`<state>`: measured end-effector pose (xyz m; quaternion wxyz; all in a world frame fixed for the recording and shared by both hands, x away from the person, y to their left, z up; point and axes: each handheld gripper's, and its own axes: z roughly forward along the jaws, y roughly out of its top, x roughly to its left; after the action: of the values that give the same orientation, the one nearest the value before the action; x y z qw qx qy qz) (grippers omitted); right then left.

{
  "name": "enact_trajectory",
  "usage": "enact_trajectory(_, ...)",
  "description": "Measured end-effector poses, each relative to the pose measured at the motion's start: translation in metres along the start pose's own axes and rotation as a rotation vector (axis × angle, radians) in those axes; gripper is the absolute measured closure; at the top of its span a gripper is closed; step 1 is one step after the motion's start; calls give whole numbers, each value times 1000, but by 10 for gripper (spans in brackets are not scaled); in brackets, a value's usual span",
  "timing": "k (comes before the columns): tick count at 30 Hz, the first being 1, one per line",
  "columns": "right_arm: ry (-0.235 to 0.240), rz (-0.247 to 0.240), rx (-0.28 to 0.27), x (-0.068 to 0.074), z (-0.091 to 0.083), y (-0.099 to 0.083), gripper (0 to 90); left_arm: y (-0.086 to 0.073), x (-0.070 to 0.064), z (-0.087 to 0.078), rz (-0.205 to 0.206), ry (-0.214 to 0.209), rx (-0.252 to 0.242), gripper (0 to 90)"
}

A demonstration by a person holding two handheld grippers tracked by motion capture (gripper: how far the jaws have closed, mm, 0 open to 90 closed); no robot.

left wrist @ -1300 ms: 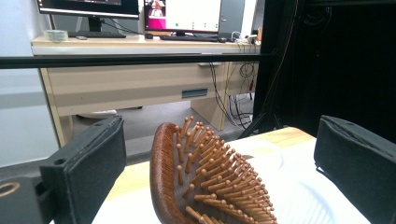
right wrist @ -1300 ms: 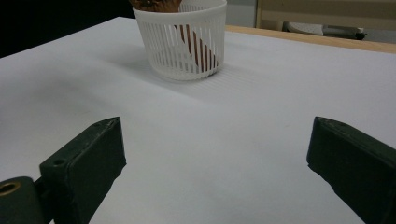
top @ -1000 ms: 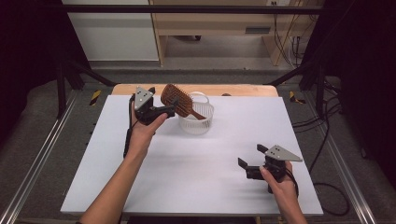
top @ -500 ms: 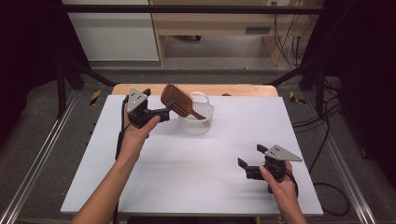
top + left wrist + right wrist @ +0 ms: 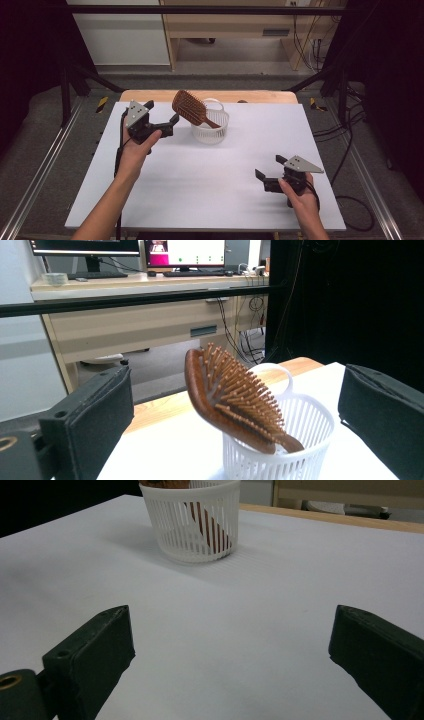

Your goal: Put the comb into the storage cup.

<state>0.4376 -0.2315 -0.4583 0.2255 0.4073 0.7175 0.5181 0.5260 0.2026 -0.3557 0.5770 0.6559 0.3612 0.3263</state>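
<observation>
Wooden and oval, the hairbrush [image 5: 191,107] stands tilted in a white slatted plastic basket [image 5: 210,128] at the counter's [image 5: 200,180] far middle, handle down, bristles facing up. The left gripper [image 5: 161,116], held raised on an outstretched forearm just left of the brush, has its fingers spread and empty. The right gripper [image 5: 268,168] rests low near the counter's right front, fingers likewise released. No writing is readable.

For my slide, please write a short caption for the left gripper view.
Open left tool facing a wooden hairbrush that leans handle-down in a white basket.
</observation>
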Motion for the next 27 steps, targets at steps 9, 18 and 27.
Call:
enact_trajectory(9,-5,-4,6,0,0,0,48,-4,7,-14,-8,5,-2,16)
enact_trajectory(18,-5,1,5,-1,0,0,44,-1,12,-32,-10,1,-4,15)
enact_trajectory(27,-13,-6,3,-2,-1,-1,43,5,19,-51,-1,4,-8,15)
